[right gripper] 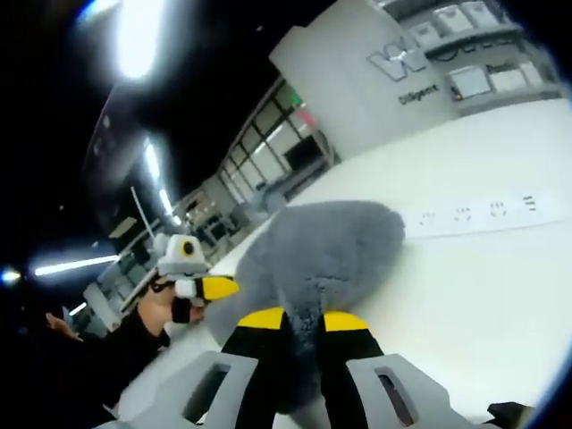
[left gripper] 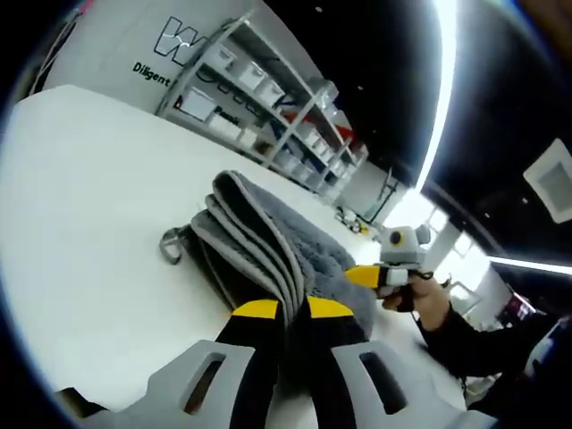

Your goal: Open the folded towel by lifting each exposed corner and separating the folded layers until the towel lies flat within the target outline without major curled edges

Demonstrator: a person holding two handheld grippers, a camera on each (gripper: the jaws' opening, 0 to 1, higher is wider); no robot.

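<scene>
A grey fluffy towel [left gripper: 268, 241] lies folded in several layers on the white table [left gripper: 80, 223], with a small loop tag at its left edge. My left gripper [left gripper: 293, 308] is shut on the near edge of the towel's layers. Beyond the towel, at the right, the right gripper's yellow tip [left gripper: 366, 277] touches the far side, held by a person's hand [left gripper: 429, 304]. In the right gripper view the towel [right gripper: 313, 259] bulges up as a rounded grey mass, and my right gripper [right gripper: 302, 319] is shut on its near edge. The left gripper [right gripper: 210, 288] shows at the left.
Metal shelving with white bins [left gripper: 268, 98] stands behind the table. A white strip with printed marks [right gripper: 483, 214] lies on the table [right gripper: 483, 286] right of the towel. A dark-sleeved arm [left gripper: 483, 344] reaches in from the right. Bright ceiling lights shine overhead.
</scene>
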